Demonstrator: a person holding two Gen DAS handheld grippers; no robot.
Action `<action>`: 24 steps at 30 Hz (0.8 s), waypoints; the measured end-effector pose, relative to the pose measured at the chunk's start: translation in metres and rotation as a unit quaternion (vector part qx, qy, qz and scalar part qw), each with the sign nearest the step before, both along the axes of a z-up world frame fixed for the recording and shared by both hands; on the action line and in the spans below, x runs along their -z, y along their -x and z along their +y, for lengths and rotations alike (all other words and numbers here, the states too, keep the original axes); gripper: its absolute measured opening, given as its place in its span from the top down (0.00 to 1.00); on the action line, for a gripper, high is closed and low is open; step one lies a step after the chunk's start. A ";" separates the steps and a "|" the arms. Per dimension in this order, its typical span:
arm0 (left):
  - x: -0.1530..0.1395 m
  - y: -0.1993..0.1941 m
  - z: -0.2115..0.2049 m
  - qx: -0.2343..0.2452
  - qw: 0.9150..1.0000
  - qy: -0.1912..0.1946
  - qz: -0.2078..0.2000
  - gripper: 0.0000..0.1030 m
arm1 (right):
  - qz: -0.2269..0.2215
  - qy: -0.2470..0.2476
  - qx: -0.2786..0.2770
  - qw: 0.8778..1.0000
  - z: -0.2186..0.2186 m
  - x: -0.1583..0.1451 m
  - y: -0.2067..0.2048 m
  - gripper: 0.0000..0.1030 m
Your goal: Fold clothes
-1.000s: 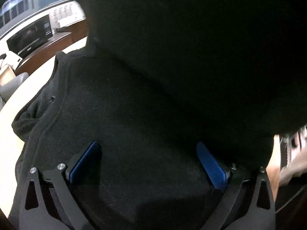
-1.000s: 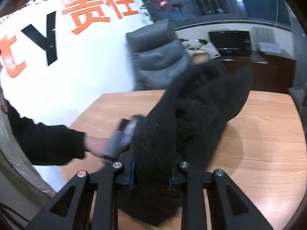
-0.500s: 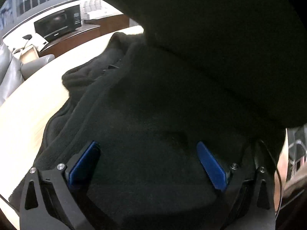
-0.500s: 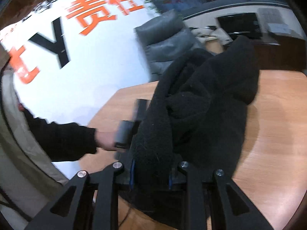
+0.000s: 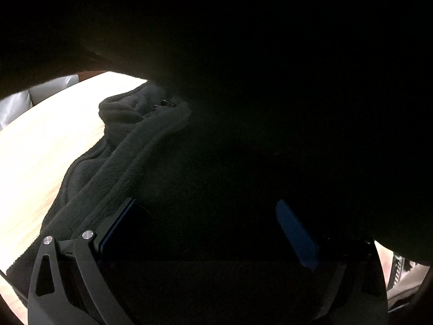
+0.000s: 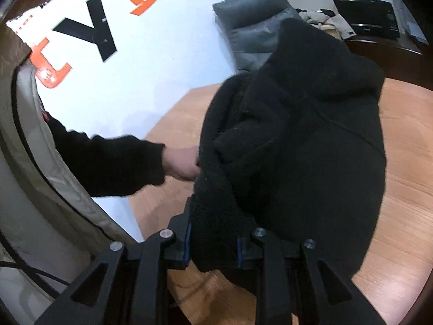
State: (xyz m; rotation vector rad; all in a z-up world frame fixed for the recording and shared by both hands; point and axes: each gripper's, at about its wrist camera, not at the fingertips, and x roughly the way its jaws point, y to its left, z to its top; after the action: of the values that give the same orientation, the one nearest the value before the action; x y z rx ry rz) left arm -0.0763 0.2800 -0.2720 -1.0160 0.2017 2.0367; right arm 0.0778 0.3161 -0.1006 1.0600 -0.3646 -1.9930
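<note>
Wooden tabletop (image 6: 406,178), light brown, with visible grain, extending to the right edge. Behind it, a grey leather office chair (image 6: 254,27) stands against a white wall (image 6: 162,54) bearing large orange and black lettering (image 6: 92,35). At upper right, a dark sideboard (image 6: 384,51) carries a black microwave oven (image 6: 368,19); crumpled pale cloth (image 6: 324,19) lies just beside it.

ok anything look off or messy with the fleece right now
Yes: the black fleece sits bunched in a tall heap on the table, not flat. The right gripper pinches a thick wad, and draped cloth blocks most of the left wrist view.
</note>
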 end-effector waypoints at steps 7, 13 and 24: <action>0.003 -0.009 0.005 0.003 1.000 0.007 0.007 0.02 | -0.004 0.052 0.001 0.999 -0.018 0.013 0.025 0.76; -0.014 -0.029 -0.028 0.007 0.999 0.029 0.015 0.02 | -0.012 0.044 0.003 0.999 -0.022 0.025 0.026 0.77; -0.225 -0.149 -0.269 -0.078 0.994 0.042 0.068 0.01 | -0.044 -0.009 -0.087 0.995 -0.086 0.062 0.031 0.77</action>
State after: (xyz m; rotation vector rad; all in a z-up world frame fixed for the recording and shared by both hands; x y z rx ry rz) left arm 0.0726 0.0108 -0.0469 -0.9711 0.2887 2.2587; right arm 0.0472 0.2302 -0.1630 1.1541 -0.2916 -1.8018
